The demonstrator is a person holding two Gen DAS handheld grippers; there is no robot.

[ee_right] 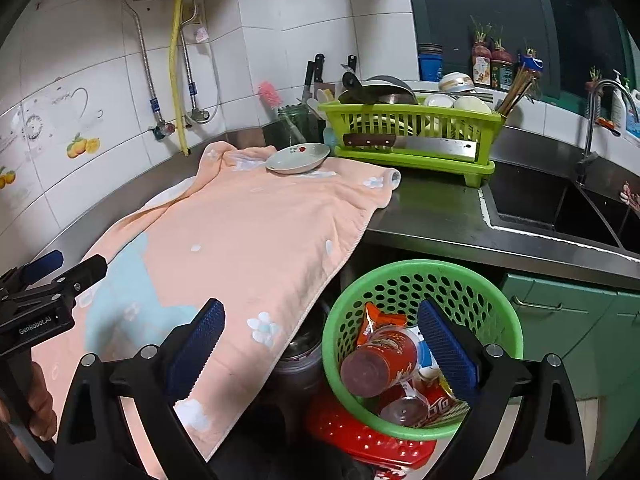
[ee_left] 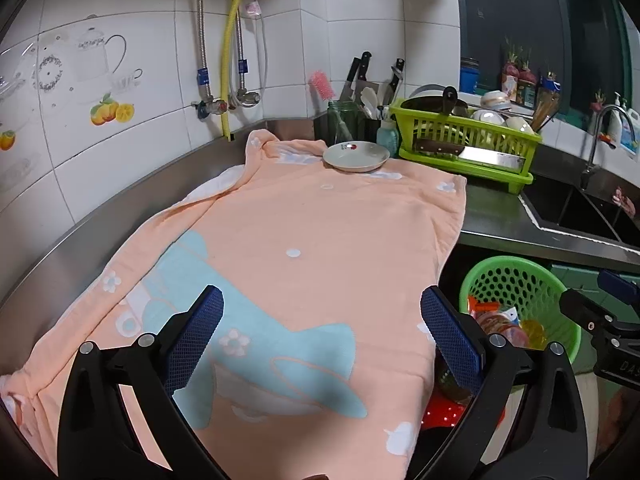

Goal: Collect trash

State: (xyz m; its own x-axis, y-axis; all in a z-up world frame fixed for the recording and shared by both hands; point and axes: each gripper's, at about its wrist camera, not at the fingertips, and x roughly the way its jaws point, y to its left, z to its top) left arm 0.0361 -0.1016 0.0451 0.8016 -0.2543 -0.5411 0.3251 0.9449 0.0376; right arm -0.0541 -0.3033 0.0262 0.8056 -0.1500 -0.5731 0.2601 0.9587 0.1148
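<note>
Left claw: my left claw [ee_left: 322, 322] hangs over the peach towel [ee_left: 320, 236], jaws spread wide, nothing between them.
Right claw: my right claw [ee_right: 320, 334] is released too, jaws apart and empty, poised above the green basket [ee_right: 508, 316].
Trash: it's in the basket, which sits below the desk edge: a red soda bottle [ee_right: 380, 360] lying on its side, an orange snack wrapper [ee_right: 374, 314], a red cola label [ee_right: 434, 404] and a clear cup bottom [ee_right: 402, 410].
Desk: the towel covers most of the steel desk [ee_right: 432, 216]; I spot no loose rubbish on it from either view.
Left on the desk: a small white dish [ee_left: 356, 156] at the towel's far end, touching it, just beside the lime dish rack [ee_left: 464, 136]. That's crockery, not trash, I'd say.
Progress: looks nearly done, maybe finished; everything I'd call trash is already in the basket.
Still open: whatever sits under the desk by the red perforated thing [ee_right: 372, 438] is too dark to judge.
</note>
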